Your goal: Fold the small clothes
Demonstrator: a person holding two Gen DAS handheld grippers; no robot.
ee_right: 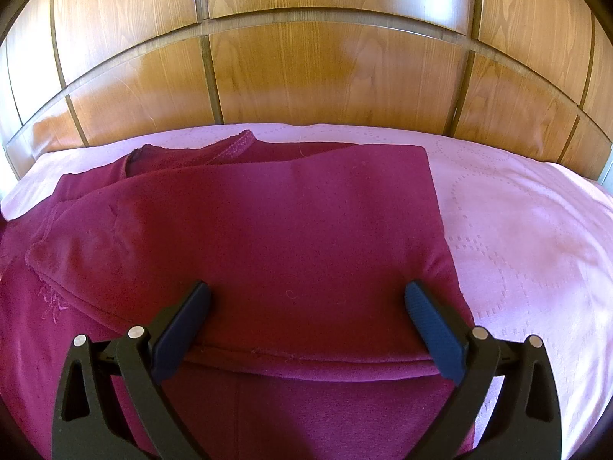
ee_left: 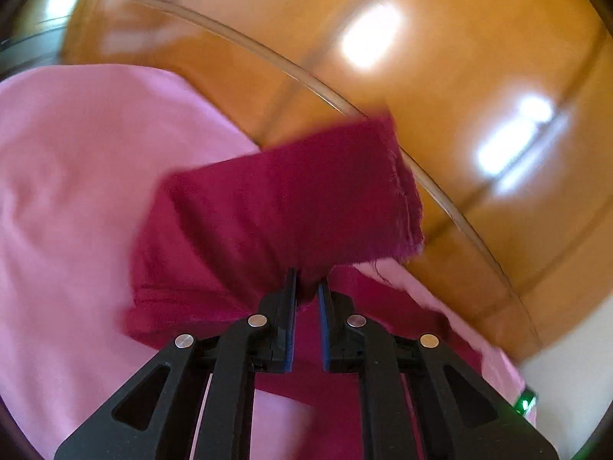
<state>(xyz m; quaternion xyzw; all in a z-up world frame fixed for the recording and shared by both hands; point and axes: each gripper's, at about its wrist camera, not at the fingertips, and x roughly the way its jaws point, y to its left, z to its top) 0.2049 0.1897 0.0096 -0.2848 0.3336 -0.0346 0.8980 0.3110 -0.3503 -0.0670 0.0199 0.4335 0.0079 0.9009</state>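
right now my left gripper [ee_left: 306, 283] is pinched down on a bunched bit of the dark red garment [ee_left: 283, 199], its jaws nearly together with cloth squeezed between the blue pads, and a flap of the fabric stands up off the bed just beyond the fingertips, its frayed hem on the side towards the headboard. that view is smeared, so i cannot tell which part of the garment the flap is. the rest of the garment [ee_right: 268, 237] lies spread on the pink bedspread [ee_right: 528, 237], and in my right wrist view i see it already partly folded: one smooth panel is laid across the top, its straight edge on the right running from near the headboard [ee_right: 329, 73] down towards me, with the neckline and a crumpled sleeve showing at the far left, close to the headboard. faint embroidery shows on the layer underneath at the left, away from the headboard. my right gripper [ee_right: 306, 322] hangs over the near part of the garment with its jaws spread wide and nothing between them, the fingers above a folded hem that crosses in front of me. the bedspread lies bare to the right of the garment, reaching up to the wooden headboard.
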